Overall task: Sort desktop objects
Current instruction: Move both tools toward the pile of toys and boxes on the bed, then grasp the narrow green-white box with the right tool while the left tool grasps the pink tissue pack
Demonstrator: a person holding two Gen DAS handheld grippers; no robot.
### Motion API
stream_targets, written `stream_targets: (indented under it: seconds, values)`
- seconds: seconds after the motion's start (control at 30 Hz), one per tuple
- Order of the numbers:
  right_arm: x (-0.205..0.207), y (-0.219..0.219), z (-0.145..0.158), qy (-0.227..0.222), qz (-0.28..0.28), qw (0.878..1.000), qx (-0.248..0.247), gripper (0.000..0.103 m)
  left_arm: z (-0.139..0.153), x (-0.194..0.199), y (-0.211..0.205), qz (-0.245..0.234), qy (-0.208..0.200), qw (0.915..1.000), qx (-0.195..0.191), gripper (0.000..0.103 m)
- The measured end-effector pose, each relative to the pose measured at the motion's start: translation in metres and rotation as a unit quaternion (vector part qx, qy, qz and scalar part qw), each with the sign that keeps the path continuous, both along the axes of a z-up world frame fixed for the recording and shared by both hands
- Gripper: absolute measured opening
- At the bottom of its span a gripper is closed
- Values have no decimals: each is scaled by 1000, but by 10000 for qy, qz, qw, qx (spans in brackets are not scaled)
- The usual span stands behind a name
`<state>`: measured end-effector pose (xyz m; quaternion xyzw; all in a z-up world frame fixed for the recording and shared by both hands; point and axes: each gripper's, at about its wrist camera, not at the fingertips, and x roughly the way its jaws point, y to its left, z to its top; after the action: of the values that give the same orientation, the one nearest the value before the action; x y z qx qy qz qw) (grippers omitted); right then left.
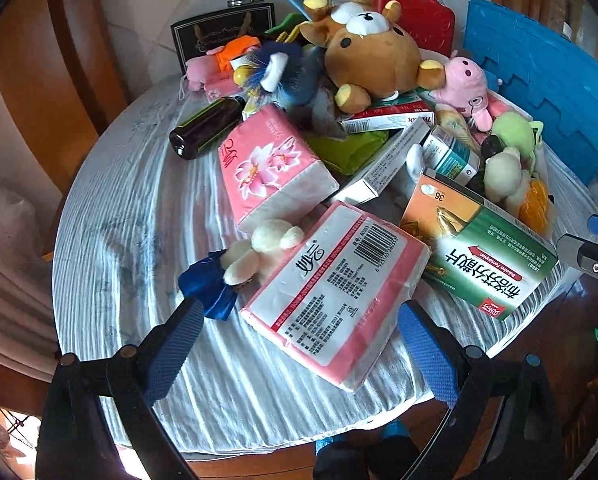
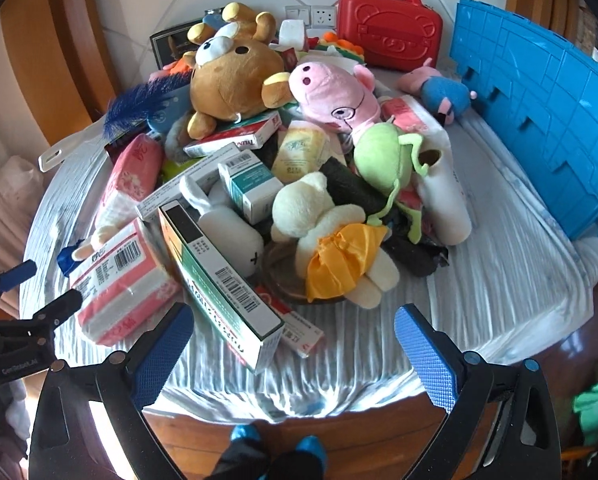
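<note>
Both the left gripper (image 1: 299, 352) and right gripper (image 2: 293, 350) hover spread and empty before the unsorted heap, the tissue pack (image 1: 335, 296) lying nearest the left for first removal.

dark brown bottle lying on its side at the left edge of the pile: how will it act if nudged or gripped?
The dark bottle lies on its side on the cloth, so a nudge would probably roll it. It looks rigid and glossy, possibly slippery between pads. Whether it is glass or full cannot be told.
</note>
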<state>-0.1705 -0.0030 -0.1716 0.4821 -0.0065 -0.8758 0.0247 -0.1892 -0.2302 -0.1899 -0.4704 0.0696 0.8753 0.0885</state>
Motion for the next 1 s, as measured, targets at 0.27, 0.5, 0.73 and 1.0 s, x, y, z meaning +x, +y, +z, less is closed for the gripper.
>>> stream_targets:
  seconds: [0.27, 0.5, 0.73, 1.0]
  values:
    - [-12, -5, -16, -205, 403, 9990, -20, 102, -37, -34, 33, -437, -722, 9955, -426, 103]
    - [-22, -10, -27, -322, 723, 9968, -62, 102, -45, -36, 45, -137, -617, 9962, -606, 103]
    - [-22, -33, -33, -400, 1288, 9909, -26, 60, -41, 0, 21, 691, -855, 9928, -471, 99]
    - [-22, -46, -39, -622, 1702, 9833, -167, 45, -45, -8, 20, 932, -994, 9901, -350, 103]
